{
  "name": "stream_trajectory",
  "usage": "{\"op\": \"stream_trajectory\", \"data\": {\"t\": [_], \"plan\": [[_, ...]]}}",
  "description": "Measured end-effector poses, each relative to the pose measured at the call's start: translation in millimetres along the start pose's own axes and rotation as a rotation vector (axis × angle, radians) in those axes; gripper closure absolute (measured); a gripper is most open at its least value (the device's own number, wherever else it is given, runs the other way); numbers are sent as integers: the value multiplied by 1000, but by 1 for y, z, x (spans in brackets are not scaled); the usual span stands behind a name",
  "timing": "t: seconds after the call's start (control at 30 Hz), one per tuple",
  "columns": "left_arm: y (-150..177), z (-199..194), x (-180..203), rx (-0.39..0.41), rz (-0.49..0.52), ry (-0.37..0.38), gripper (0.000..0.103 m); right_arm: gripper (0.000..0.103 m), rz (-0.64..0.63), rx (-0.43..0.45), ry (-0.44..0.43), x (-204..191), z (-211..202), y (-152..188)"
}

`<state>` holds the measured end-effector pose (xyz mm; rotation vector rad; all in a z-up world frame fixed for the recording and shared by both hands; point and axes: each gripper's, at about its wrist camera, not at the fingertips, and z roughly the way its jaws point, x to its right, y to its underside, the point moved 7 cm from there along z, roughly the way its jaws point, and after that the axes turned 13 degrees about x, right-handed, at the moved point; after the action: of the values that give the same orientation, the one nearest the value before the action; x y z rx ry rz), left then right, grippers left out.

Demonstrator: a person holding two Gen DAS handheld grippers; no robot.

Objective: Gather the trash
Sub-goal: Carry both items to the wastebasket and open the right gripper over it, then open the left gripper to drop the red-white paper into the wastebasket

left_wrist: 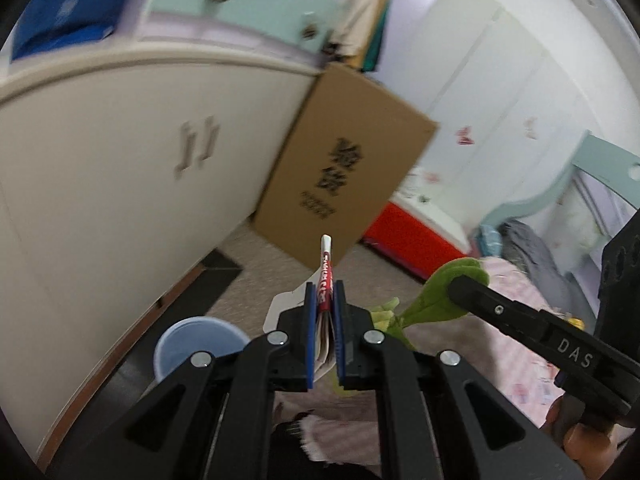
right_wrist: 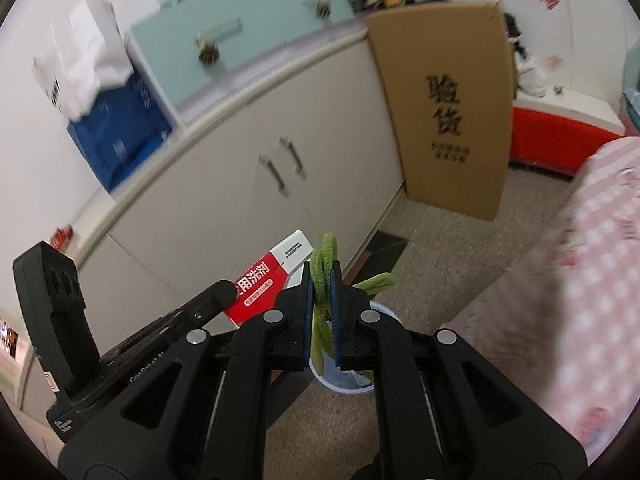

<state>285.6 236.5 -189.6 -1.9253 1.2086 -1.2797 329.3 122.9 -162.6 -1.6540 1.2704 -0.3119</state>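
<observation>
Bedroom floor lay below. Left gripper jaws pinched a red packet; right gripper jaws pinched green beans over a cup. Loose beans risked missing it.

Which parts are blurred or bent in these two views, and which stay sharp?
Left wrist view: cabinet and cardboard box smeared by motion, the left tool and its red packet crisp. Right wrist view: pink bedspread and blue box blurred, the right tool sharp; fisheye bows the countertop edge in both.
</observation>
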Motion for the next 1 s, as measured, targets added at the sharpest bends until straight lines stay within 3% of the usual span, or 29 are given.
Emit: {"op": "stream_trajectory", "data": {"t": [0.23,0.33,0.4,0.43,0.47,1.0], "plan": [[19,22,-69,-40,-40,-124,96,94,14,-102,-42,-15,75,34],[26,31,-86,-61,-43,-162,96,91,-6,-137,-5,-12,94,49],[32,35,-93,-76,-43,-175,96,72,-11,-146,10,-8,99,56],[34,36,-95,-81,-41,-179,96,52,-15,-144,17,-7,100,59],[36,37,-98,-86,-40,-184,96,48,-22,-136,25,-5,99,61],[44,51,-87,-126,-14,-191,96,47,-47,-156,86,10,91,76]]}}
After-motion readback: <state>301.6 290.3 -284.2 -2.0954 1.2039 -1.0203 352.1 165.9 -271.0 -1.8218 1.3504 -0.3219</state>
